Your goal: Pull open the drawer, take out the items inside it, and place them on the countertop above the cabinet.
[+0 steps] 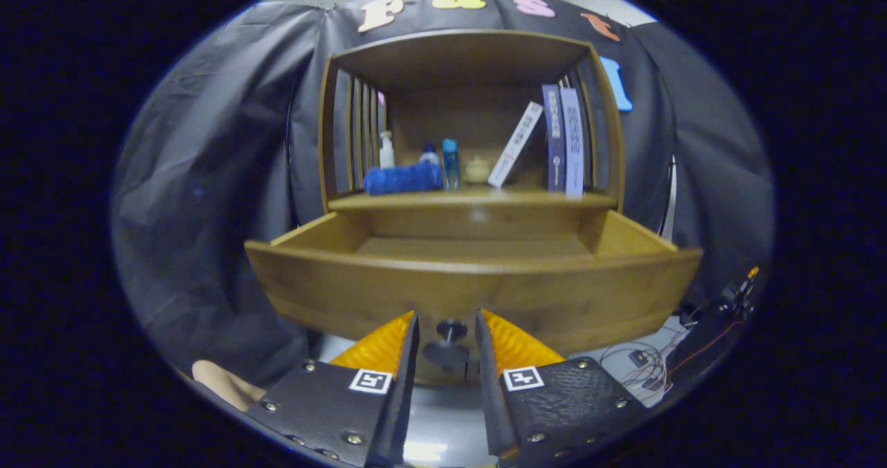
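Note:
The wooden cabinet's drawer point(478, 288) stands pulled out toward me, and the part of its floor I can see is bare. Its small dark knob point(450, 329) sits on the drawer front, right between my fingers. My gripper point(447, 329) is narrowly open around the knob, with a slim gap on each side. On the countertop point(478, 199) above the drawer lie a rolled blue towel point(402, 178), a white pump bottle point(386, 150), a blue bottle point(450, 164) and a small pale jar point(477, 170).
Books point(563, 142) stand at the right of the countertop, one white book point(516, 144) leaning against them. A wooden roof and slatted sides enclose the shelf. Loose wires and electronics point(651, 364) lie low on the right. A person's hand point(218, 383) shows beside the left finger.

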Motion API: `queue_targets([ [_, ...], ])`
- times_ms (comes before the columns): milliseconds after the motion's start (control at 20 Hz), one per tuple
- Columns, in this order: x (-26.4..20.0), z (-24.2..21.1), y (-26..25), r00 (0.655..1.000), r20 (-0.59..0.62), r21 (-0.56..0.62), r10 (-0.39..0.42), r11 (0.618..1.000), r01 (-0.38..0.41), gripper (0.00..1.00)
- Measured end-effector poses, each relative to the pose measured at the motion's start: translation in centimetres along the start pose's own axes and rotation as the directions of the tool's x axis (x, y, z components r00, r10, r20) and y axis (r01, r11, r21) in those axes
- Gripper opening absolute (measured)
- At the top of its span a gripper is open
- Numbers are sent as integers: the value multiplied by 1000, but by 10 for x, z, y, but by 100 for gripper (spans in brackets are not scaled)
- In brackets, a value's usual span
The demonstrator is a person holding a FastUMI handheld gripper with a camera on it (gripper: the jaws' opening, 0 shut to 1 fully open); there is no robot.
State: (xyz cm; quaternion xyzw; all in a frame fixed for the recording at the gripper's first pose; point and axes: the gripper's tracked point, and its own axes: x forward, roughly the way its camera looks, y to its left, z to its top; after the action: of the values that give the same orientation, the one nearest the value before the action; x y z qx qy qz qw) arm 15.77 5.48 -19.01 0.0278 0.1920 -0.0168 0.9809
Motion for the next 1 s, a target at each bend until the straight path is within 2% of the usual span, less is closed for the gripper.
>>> queue_targets([
  [100, 10, 32, 1, 999, 49, -10, 16, 1000, -16, 45],
  [250, 38, 59, 0, 999, 23, -48, 24, 999, -23, 72],
  [450, 83, 82, -1, 997, -74, -148, 32, 988, -43, 82],
  [600, 113, 71, -1, 979, -203, -215, 22, 974, -66, 83],
  [800, 147, 29, -1, 912, -411, -220, -3, 971, -97, 83],
  [900, 152, 3, -3, 854, -520, -258, -22, 957, -133, 83],
  [1000, 157, -27, -2, 785, -619, -228, -19, 961, -157, 84],
])
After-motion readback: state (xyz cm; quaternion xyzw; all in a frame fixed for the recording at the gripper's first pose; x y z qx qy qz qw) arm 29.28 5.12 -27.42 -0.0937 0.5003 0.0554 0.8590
